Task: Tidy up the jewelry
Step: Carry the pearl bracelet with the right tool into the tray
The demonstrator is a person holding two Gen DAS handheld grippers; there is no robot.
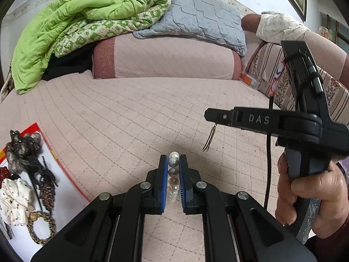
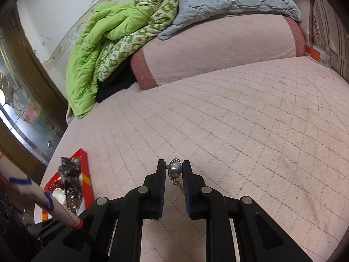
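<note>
In the left wrist view my left gripper (image 1: 173, 159) is shut on a string of white and grey pearl beads (image 1: 173, 172), which runs lengthwise between the blue pads. It is held above the pink quilted bed cover (image 1: 135, 118). In the right wrist view my right gripper (image 2: 174, 163) is shut on an earring (image 2: 175, 169), a grey pearl in a sparkling rim. The right gripper (image 1: 214, 116) also appears at the right of the left wrist view, held by a hand (image 1: 314, 198). The earring's gold tassel (image 1: 209, 139) dangles under it.
A white tray with a red border (image 1: 65, 174) (image 2: 84, 174) lies at the bed's left edge, holding hair ties, a white scrunchie (image 1: 13, 198) and dark clips. A pink bolster (image 1: 161, 56), a green quilt (image 1: 72, 21) and a grey-blue pillow (image 1: 196, 15) lie at the back.
</note>
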